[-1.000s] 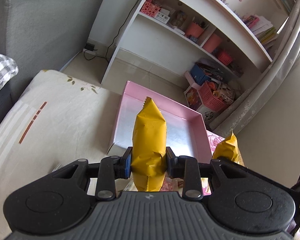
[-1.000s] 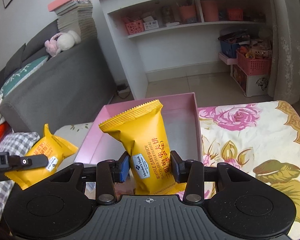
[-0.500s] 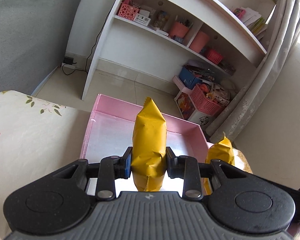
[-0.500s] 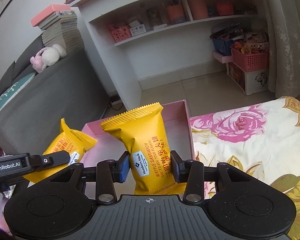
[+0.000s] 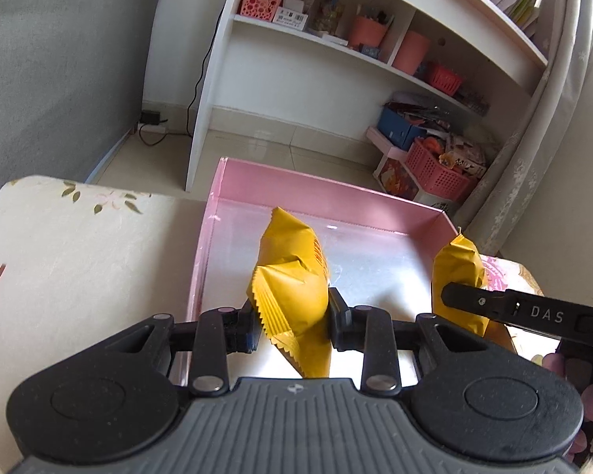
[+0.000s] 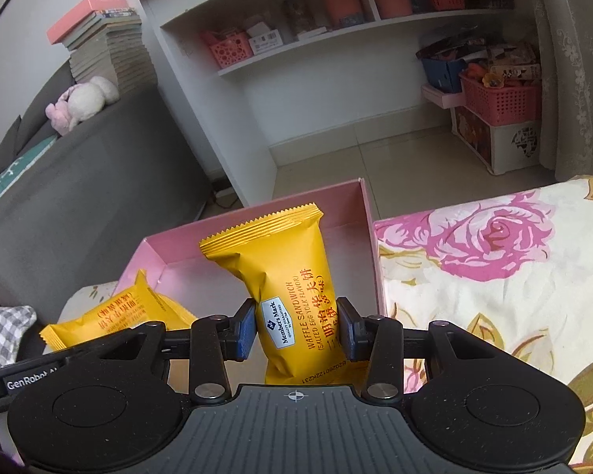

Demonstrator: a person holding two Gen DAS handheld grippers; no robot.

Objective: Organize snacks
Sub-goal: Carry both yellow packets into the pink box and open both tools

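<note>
My left gripper (image 5: 292,322) is shut on a yellow snack packet (image 5: 292,276), which tilts over the near left part of the pink box (image 5: 328,191). My right gripper (image 6: 296,331) is shut on a second yellow packet (image 6: 284,272) labelled waffle sandwich, held upright over the box's (image 6: 257,217) near right side. Each view catches the other hand's load: the right gripper's packet (image 5: 460,276) at the right of the left wrist view, the left gripper's packet (image 6: 118,312) at the lower left of the right wrist view.
The box lies on a floral cloth (image 6: 494,276) (image 5: 79,256) covering the surface. A white shelf unit (image 5: 336,59) with pink baskets stands beyond on the tiled floor. A grey sofa (image 6: 79,197) sits to the left, a curtain (image 5: 533,138) to the right.
Both grippers have sunk and come closer to the pink box with their packets. The left packet has rolled from upright to a tilt. The grips have not changed.
</note>
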